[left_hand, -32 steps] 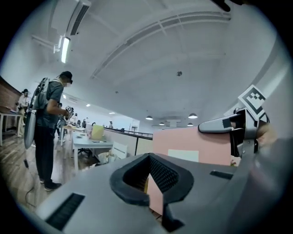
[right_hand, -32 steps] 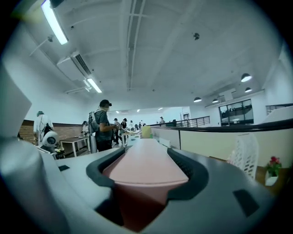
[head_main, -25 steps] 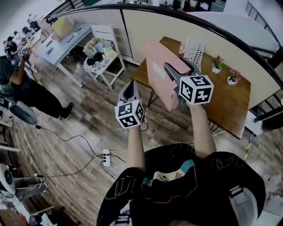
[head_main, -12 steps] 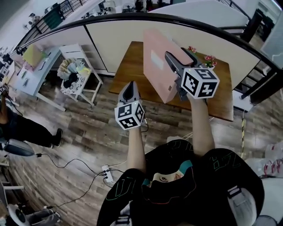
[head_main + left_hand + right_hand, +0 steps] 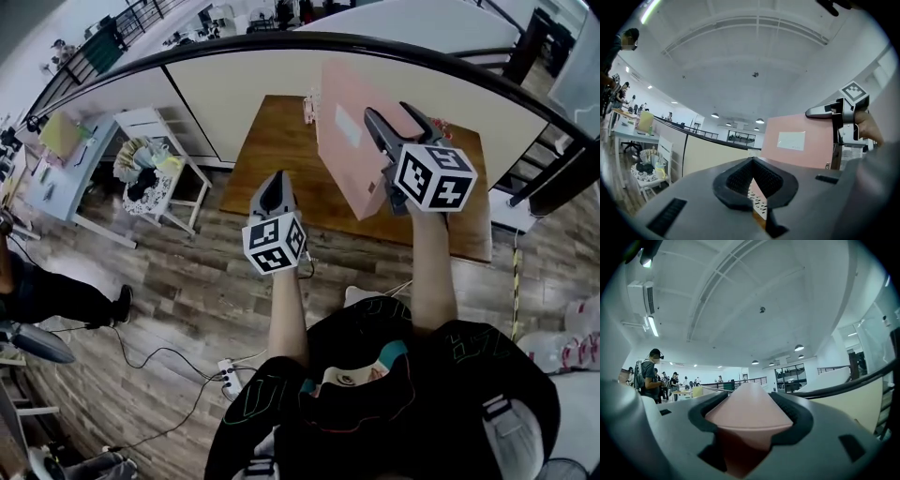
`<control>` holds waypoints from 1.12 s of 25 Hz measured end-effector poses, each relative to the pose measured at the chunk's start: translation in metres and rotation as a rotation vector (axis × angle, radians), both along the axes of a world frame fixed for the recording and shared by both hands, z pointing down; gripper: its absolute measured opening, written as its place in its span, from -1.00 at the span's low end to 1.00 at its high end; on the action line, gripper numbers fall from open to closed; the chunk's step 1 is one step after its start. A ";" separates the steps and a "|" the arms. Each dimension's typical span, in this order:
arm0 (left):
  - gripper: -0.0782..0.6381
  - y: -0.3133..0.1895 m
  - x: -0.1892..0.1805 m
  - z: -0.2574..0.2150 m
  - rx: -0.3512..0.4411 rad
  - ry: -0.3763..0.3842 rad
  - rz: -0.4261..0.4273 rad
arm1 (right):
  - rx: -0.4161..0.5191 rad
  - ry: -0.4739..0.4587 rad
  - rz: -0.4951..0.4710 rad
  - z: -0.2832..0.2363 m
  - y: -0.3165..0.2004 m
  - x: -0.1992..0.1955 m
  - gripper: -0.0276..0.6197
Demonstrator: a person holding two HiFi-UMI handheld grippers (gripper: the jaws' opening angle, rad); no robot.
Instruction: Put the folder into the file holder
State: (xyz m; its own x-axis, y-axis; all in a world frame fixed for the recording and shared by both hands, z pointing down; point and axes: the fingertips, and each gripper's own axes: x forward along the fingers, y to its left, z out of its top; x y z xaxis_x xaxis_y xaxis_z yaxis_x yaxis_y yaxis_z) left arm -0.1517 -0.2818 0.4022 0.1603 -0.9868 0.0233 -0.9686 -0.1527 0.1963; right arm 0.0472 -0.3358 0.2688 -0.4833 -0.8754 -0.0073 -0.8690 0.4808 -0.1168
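My right gripper (image 5: 395, 119) is shut on a pink folder (image 5: 349, 141) and holds it upright on edge above the brown table (image 5: 267, 155). In the right gripper view the folder (image 5: 747, 416) fills the space between the jaws of that gripper (image 5: 748, 391). My left gripper (image 5: 274, 180) hangs lower left, short of the table, shut with nothing in it. The left gripper view shows its own closed tips (image 5: 752, 161), the folder (image 5: 797, 140) and the right gripper (image 5: 839, 112) ahead. A bit of the white perforated file holder (image 5: 307, 107) peeks out behind the folder's left edge; most is hidden.
Small flower pots (image 5: 441, 127) stand on the table behind the right gripper. A black rail over a cream partition (image 5: 234, 75) curves behind the table. To the left are a cluttered white chair (image 5: 155, 169) and a desk (image 5: 52, 155). Cables and a power strip (image 5: 225, 370) lie on the wood floor.
The view has swung so the table sits more centrally. The right gripper has carried the folder slightly right and up, now covering most of the file holder. The left gripper has held still.
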 end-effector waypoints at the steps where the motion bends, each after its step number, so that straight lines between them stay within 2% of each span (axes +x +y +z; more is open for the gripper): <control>1: -0.79 -0.005 0.005 0.001 -0.005 -0.004 0.008 | -0.001 0.001 0.010 -0.001 -0.005 0.005 -0.01; 12: -0.79 -0.049 0.027 0.005 -0.020 -0.029 0.022 | -0.012 -0.003 0.057 0.006 -0.056 0.029 -0.01; 28: -0.79 -0.090 0.002 0.008 -0.035 -0.049 -0.075 | 0.011 0.016 0.005 0.017 -0.123 0.006 -0.01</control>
